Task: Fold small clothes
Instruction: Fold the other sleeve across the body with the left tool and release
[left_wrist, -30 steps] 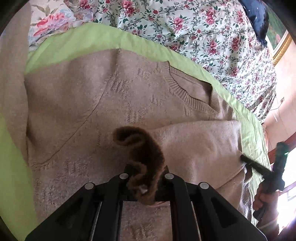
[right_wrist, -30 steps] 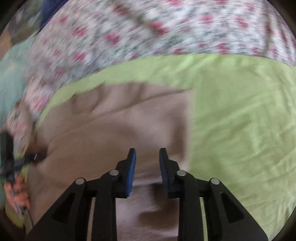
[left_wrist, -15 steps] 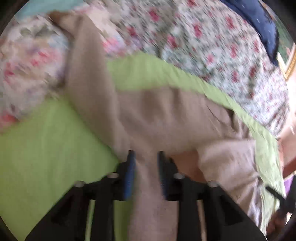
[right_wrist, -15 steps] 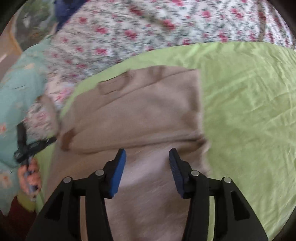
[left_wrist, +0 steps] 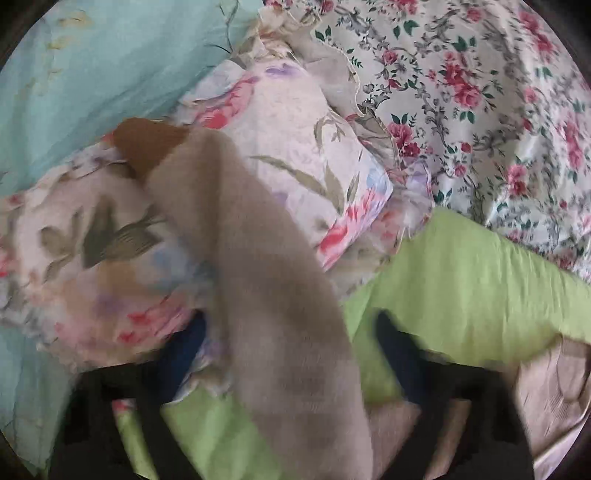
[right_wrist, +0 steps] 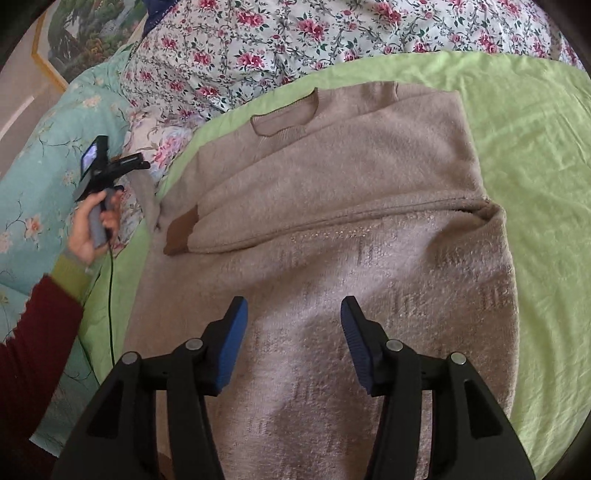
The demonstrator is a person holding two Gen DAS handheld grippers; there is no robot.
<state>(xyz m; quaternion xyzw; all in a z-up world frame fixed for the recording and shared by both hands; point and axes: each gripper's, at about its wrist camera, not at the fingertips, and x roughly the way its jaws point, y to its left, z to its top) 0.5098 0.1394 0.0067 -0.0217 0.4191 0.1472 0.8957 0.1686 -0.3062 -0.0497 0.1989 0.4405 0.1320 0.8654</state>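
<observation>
A beige knit sweater (right_wrist: 332, 206) lies flat on a green sheet (right_wrist: 535, 155), collar at the far end. One sleeve with a brown cuff (right_wrist: 181, 232) is folded across its chest. My right gripper (right_wrist: 291, 332) is open and empty just above the sweater's lower half. In the left wrist view the other sleeve (left_wrist: 266, 295) stretches out to the side over a floral pillow, ending in a brown cuff (left_wrist: 144, 144). My left gripper (left_wrist: 291, 354) is open, blurred, with that sleeve running between its fingers. The left gripper also shows in the right wrist view (right_wrist: 142, 162), held beside the sweater's left edge.
A floral pillow (left_wrist: 288, 147) and a turquoise duvet (left_wrist: 74, 74) lie left of the sweater. A rose-print bedspread (right_wrist: 295, 33) covers the far side. A framed picture (right_wrist: 81, 33) hangs at the upper left. A thin cable (right_wrist: 110, 295) hangs from the left hand.
My left gripper let go of the folded sleeve's brown cuff, swung left and opened around the other sleeve. My right gripper opened wider and drew back over the sweater's lower half.
</observation>
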